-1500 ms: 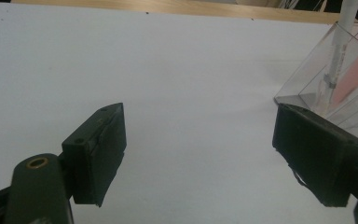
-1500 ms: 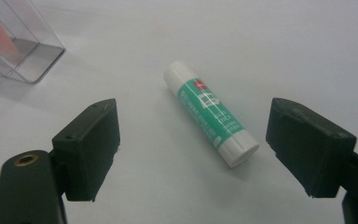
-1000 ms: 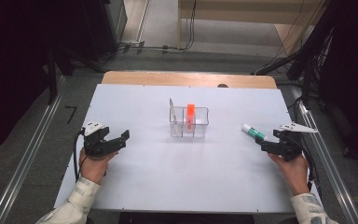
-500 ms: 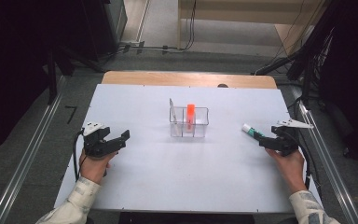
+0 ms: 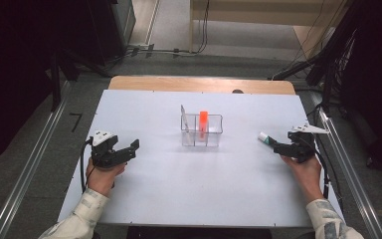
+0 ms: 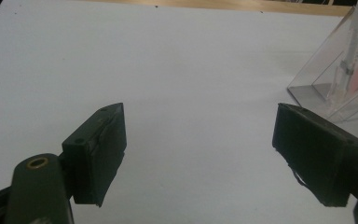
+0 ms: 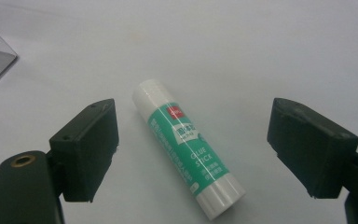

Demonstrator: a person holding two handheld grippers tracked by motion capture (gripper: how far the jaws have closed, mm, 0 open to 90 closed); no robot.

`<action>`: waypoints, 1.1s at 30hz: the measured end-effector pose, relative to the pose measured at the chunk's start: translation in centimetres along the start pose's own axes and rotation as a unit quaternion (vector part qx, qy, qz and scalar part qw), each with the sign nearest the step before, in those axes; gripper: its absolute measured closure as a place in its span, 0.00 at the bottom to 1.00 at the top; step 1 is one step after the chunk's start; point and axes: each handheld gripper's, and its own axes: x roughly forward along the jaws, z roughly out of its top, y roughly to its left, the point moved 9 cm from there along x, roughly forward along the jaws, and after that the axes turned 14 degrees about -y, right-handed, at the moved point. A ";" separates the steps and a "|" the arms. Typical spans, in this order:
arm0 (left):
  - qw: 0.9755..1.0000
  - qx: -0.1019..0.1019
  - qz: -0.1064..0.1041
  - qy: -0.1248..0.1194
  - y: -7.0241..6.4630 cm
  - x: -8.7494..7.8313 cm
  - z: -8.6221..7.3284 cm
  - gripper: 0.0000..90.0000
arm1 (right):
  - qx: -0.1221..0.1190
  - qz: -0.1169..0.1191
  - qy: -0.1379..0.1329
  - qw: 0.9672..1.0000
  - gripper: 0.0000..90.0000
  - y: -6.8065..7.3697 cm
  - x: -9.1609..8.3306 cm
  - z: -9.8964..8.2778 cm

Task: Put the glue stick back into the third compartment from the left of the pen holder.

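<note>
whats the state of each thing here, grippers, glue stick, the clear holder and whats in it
left gripper: open, nothing between its jaws
right gripper: open, jaws either side of the glue stick, not touching it
glue stick: capped, lying flat on the table
clear organizer: upright on the table, holding two things
orange item: standing in the organizer
white pen: leaning in the organizer

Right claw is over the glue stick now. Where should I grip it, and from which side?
Grip the glue stick across its green middle, coming straight down. It lies flat on the table, slanted between the open right claw, so a slight wrist turn would probably set the pads square to its round sides.
</note>
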 end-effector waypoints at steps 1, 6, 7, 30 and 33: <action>1.000 0.001 0.000 -0.002 0.0 0.0 0.0 0.20 | 0.000 0.000 0.000 1.000 0.17 0.0 0.1 0.0; 1.000 0.000 -0.001 -0.008 0.0 0.0 0.1 0.20 | -0.002 -0.003 0.007 1.000 0.17 -0.1 0.5 -0.1; 1.000 0.000 -0.003 -0.010 0.0 0.0 0.1 0.20 | -0.003 -0.001 0.008 1.000 0.17 -0.1 0.7 -0.1; 1.000 0.016 -0.003 -0.013 0.0 0.3 -0.1 0.20 | -0.026 0.007 0.016 0.999 0.21 0.9 2.9 -0.2; 1.000 0.020 -0.003 -0.011 -0.1 0.3 -0.2 0.20 | -0.029 0.010 0.023 0.999 0.21 1.0 3.2 -0.3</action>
